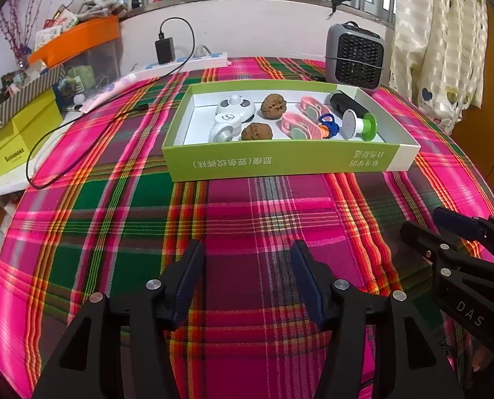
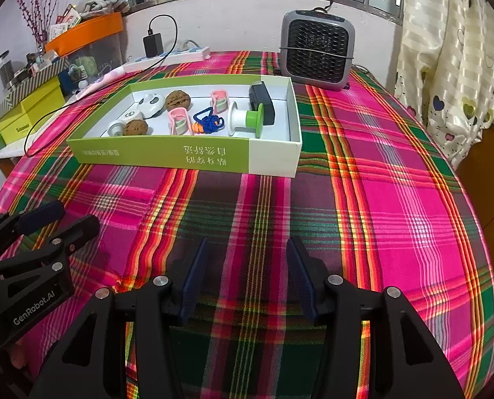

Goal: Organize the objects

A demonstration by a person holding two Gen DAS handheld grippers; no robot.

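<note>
nearest, the left hand-held gripper (image 1: 247, 249) hung over the plaid-covered bench (image 1: 114, 216), angled down at the cloth, its jaws spread wide with nothing between them. just beside it the right hand-held gripper (image 2: 247, 246) sat at the same downward slant, jaws parted and likewise empty. farther off, the green and white box (image 1: 280, 159) already held everything small in sight: 2 walnuts (image 1: 273, 106), 2 pink clips (image 1: 300, 126), white panda gadgets (image 1: 235, 108), a blue cord (image 1: 328, 124), a spool (image 1: 360, 124) and a black adapter (image 2: 262, 103). no loose item lay on the cloth, so the sorting looked finished.
</note>
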